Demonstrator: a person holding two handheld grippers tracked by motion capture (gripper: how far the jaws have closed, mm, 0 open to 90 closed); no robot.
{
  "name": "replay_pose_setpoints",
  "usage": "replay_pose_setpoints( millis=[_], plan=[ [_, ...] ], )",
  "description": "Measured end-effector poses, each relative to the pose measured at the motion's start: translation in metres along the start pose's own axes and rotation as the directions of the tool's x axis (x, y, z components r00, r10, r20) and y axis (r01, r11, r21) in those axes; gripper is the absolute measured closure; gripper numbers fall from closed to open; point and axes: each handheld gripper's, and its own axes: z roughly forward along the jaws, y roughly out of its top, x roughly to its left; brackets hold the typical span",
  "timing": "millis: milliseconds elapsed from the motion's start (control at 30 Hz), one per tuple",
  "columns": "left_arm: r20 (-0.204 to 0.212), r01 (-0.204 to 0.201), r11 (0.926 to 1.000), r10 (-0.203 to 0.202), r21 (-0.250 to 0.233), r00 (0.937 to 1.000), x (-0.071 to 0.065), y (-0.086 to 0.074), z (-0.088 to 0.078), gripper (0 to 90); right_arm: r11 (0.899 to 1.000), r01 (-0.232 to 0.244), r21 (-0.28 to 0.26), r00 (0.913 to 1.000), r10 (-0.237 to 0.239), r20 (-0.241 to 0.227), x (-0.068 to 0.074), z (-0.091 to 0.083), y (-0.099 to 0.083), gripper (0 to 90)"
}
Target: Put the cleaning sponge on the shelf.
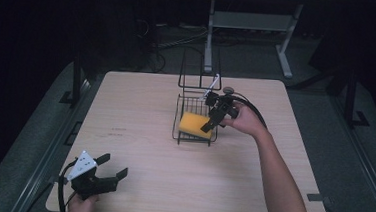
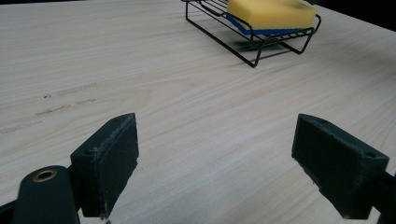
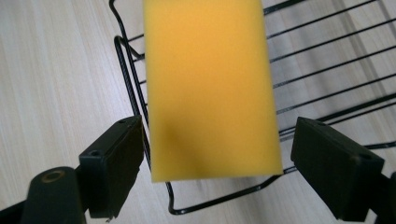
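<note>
No writing is readable on the yellow sponge (image 3: 210,88), which lies in the black wire rack (image 1: 187,117) on the worktop (image 1: 139,132). The right gripper (image 1: 210,123) hangs over it with jaws apart. The left gripper (image 1: 114,168) gapes near the worktop's near edge.

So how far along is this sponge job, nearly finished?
Looks nearly done: the yellow sponge already lies in the black wire rack. The right tool hovers open around the sponge's end, jaws not touching it. The left tool sits open and idle over the table. Probably only pulling away remains.
</note>
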Motion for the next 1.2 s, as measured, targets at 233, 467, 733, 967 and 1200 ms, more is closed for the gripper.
replay_pose_setpoints(
  millis=[233,467,733,967,1200],
  plan=[
    [0.002,0.0,1.0,0.0,0.0,1.0,-0.001,0.0,0.001,14.1,1.0,-0.021,-0.012,0.9998,0.021,-0.007,-0.002,-0.001,-0.01,17.0],
    [0.002,-0.002,1.0,0.002,0.002,1.0,-0.001,0.0,0.001,14.0,0.999,-0.04,-0.016,0.9992,0.04,-0.007,-0.005,-0.003,-0.02,17.0],
    [0.006,-0.008,1.0,0.008,0.006,0.9999,-0.002,0.002,0.003,14.0,0.999,-0.05,-0.019,0.9987,0.05,0.003,-0.004,-0.011,-0.026,17.0],
    [0.008,-0.007,1.0,0.007,0.007,0.9999,-0.002,0.002,0.004,14.1,0.997,-0.067,-0.034,0.9977,0.067,0.003,-0.006,-0.014,-0.038,17.1],
    [0.006,-0.006,1.0,0.006,0.007,1.0,-0.002,0.002,0.005,14.1,0.996,-0.082,-0.046,0.9966,0.082,0.002,-0.009,-0.018,-0.049,17.0]
  ],
)
